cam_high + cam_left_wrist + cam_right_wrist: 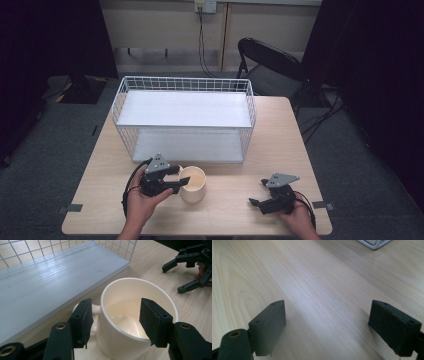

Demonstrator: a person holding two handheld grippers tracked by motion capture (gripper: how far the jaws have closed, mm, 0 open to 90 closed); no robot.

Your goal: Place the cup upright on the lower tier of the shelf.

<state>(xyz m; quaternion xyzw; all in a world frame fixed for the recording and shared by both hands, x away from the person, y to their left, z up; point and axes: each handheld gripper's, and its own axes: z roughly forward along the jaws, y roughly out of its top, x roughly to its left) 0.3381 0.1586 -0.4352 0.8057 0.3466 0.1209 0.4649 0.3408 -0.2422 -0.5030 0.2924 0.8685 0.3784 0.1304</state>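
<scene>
left tongs [176, 181] astride mug [193, 184] wall, unclenched | right tongs [259, 192] released | pale wood table [230, 125] | grey carpet [50, 145]

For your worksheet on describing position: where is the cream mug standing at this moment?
In the high view the cream mug stands upright on the table, left of centre, just in front of the wire basket, with the left gripper at its wall.

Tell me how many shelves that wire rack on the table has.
2. In the wire rack, the upper shelf sits near the top, and the lower shelf lies at table level directly beneath it.
</scene>
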